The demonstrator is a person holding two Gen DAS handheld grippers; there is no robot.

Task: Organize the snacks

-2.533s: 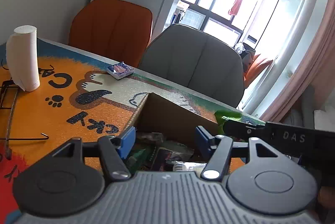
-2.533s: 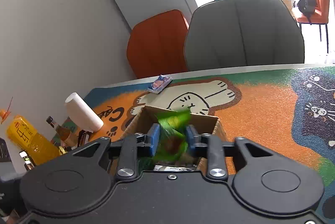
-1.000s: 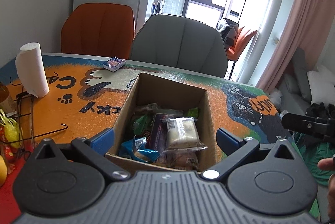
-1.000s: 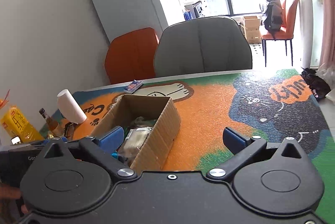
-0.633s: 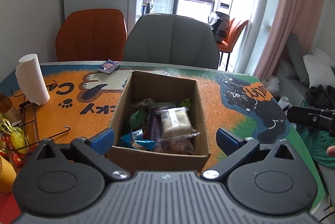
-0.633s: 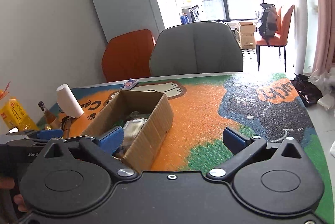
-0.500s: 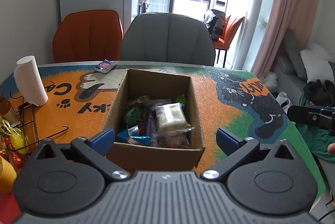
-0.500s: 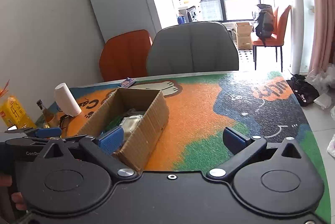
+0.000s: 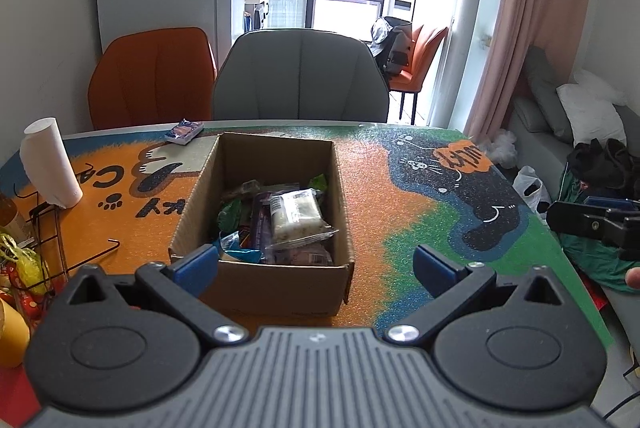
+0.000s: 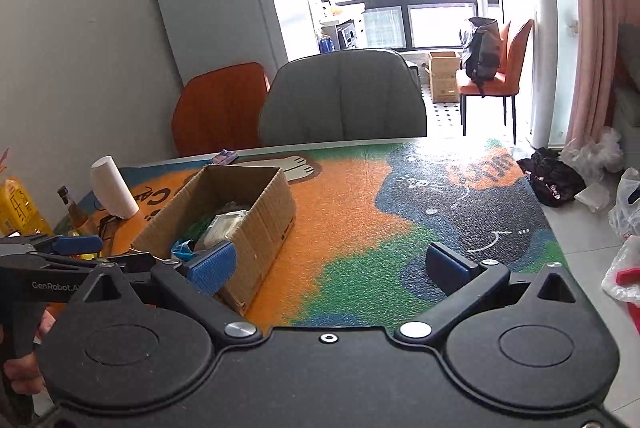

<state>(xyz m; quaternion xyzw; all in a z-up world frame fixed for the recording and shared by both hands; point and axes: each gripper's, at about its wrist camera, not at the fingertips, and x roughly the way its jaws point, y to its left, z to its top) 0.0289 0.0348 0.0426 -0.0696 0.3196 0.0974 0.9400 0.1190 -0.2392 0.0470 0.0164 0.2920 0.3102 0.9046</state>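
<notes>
Snacks [image 9: 294,218] fill the cardboard box [image 9: 276,290]; left hand-held gripper [image 9: 316,266] and right hand-held gripper [image 10: 330,264] gape wide, holding nothing.

An open brown box [image 9: 280,212] sits upright on the mat [image 9: 376,196], its near wall facing the left wrist camera. Snacks [image 9: 294,216] fill its nearer half: a clear-wrapped pale bar lies on top, tilted, with a dark purple pack beside it and green and blue wrappers at its left.
</notes>
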